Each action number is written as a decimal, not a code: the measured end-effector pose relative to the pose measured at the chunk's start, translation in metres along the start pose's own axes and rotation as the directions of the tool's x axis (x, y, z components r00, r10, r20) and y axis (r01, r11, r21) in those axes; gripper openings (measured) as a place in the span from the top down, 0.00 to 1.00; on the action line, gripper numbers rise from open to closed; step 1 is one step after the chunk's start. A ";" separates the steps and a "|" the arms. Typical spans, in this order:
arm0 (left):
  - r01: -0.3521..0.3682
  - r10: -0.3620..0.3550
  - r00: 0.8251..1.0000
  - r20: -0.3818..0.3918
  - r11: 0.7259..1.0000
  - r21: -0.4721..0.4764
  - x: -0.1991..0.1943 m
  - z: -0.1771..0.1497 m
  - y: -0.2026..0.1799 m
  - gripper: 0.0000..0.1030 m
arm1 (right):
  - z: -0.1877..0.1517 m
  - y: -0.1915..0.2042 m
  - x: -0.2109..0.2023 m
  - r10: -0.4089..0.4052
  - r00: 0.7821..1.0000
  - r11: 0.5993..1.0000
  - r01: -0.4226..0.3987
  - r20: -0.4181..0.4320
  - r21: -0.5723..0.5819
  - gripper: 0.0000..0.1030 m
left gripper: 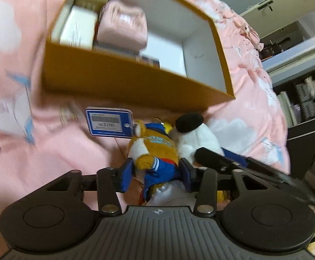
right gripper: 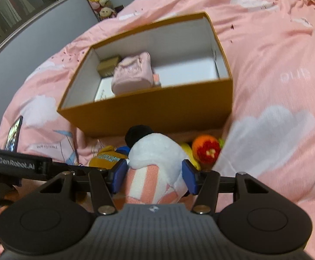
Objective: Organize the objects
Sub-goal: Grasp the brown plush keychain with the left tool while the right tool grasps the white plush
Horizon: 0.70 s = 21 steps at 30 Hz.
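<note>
My left gripper (left gripper: 157, 173) is shut on an orange and blue plush toy (left gripper: 155, 151) with a blue barcode tag (left gripper: 109, 122), just in front of the brown cardboard box (left gripper: 125, 80). My right gripper (right gripper: 154, 176) is shut on a white plush (right gripper: 157, 153) with a black ear and a pink striped body, also in front of the box (right gripper: 157, 110). The two plushes sit side by side; the white one shows in the left wrist view (left gripper: 198, 138), the orange one in the right wrist view (right gripper: 109, 157). Inside the box lie a pink pouch (right gripper: 133, 73) and small boxes (right gripper: 108, 65).
Everything rests on a pink bedspread (right gripper: 276, 65) with cloud prints. An orange and red plush ball (right gripper: 207, 149) lies right of the white plush. A phone (right gripper: 14, 134) lies at the left. Shelves (left gripper: 305, 99) stand beyond the bed's right side.
</note>
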State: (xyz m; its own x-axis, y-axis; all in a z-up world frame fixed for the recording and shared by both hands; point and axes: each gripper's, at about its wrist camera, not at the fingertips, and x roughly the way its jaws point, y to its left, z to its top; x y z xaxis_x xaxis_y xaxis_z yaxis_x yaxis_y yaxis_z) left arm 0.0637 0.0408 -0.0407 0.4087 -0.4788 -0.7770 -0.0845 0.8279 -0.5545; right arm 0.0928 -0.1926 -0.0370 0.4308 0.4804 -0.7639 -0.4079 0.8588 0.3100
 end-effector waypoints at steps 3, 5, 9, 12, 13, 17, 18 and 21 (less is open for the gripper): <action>-0.040 0.038 0.998 0.046 0.998 0.054 0.002 0.001 0.000 0.51 | 0.005 0.002 0.008 0.012 1.000 1.000 -0.011 0.023 -0.011 0.46; -0.097 0.090 0.993 0.075 0.991 0.097 0.008 -0.001 -0.001 0.52 | 0.005 0.002 0.014 0.011 1.000 1.000 -0.011 0.024 -0.012 0.46; -0.158 0.140 0.984 0.106 0.971 0.180 0.014 -0.007 -0.002 0.52 | 0.001 -0.004 0.021 0.036 0.999 0.999 -0.036 0.010 0.012 0.46; -0.212 0.187 0.975 0.121 0.946 0.246 0.018 -0.010 -0.008 0.51 | -0.001 -0.012 0.022 0.047 0.999 0.998 -0.046 -0.022 0.051 0.45; -0.223 0.199 0.973 0.114 0.940 0.258 0.019 -0.011 -0.009 0.51 | -0.003 -0.014 0.021 0.046 0.998 0.997 -0.044 -0.036 0.062 0.45; -0.229 0.215 0.973 0.084 0.946 0.231 0.022 -0.008 -0.004 0.50 | -0.014 -0.021 0.021 0.030 0.994 0.996 -0.021 -0.103 0.083 0.45; -0.226 0.214 0.974 0.078 0.948 0.222 0.023 -0.008 -0.003 0.50 | -0.018 -0.022 0.023 0.029 0.991 0.996 -0.018 -0.129 0.087 0.44; -0.229 0.220 0.973 0.067 0.949 0.216 0.025 -0.008 -0.003 0.49 | -0.027 -0.024 0.026 0.022 0.982 0.996 -0.006 -0.186 0.085 0.42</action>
State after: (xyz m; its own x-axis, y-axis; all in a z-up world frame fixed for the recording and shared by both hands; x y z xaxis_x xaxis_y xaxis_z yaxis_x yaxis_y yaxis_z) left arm 0.0671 0.0242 -0.0608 0.4399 -0.2647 -0.8581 0.0230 0.9586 -0.2839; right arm 0.0925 -0.2056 -0.0795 0.2649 0.4578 -0.8487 -0.3405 0.8678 0.3619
